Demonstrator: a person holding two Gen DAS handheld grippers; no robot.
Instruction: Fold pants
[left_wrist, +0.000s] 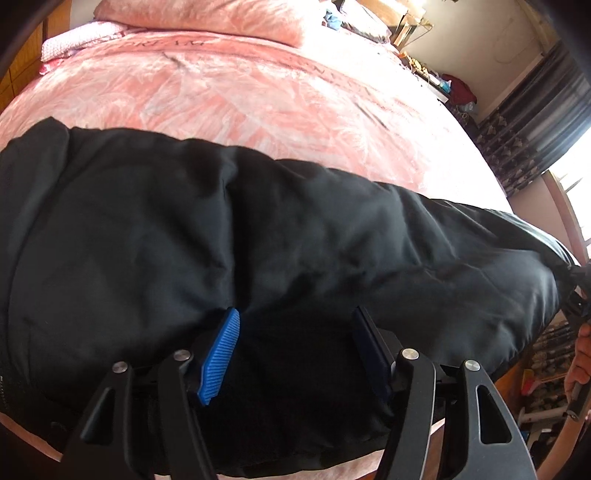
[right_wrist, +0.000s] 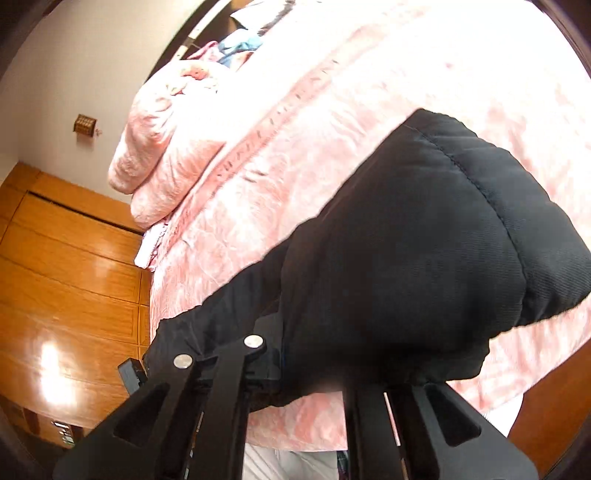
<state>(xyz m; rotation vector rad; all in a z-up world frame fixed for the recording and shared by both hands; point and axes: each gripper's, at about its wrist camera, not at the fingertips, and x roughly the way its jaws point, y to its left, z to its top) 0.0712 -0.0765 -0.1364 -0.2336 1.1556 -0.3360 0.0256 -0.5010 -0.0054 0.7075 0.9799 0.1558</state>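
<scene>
The pants (left_wrist: 258, 236) are found laid lengthwise across the near edge of the bed (left_wrist: 258, 99), on a pink bedspread, with the near hem close to the mattress edge. The garment is black, padded and quilted, with stitched seams visible in the right wrist view.

The left gripper (left_wrist: 295, 350) is seen spread, its blue pad (left_wrist: 219, 356) and its dark opposite finger resting on or just above the cloth at the near edge. No fabric is pinched between them.

The right gripper (right_wrist: 295, 373) is judged to be pressed together on one end of the pants. Its fingertips are buried in dark cloth and cannot be made out, but that end (right_wrist: 424, 236) is seen raised clear of the bedspread, and in the left wrist view the fabric is gathered to a point at the far right, beside the person's hand (left_wrist: 580, 358).

Handling is assessed as follows: soft, bulky, light for its volume, no stiffness, no fragility. The smooth shell is likely to be somewhat slippery, so a shallow bite may slide off. Hold is best taken at a hem or seam, where layers are stitched together. The padding is expected to resist a flat crease and spring back.
</scene>
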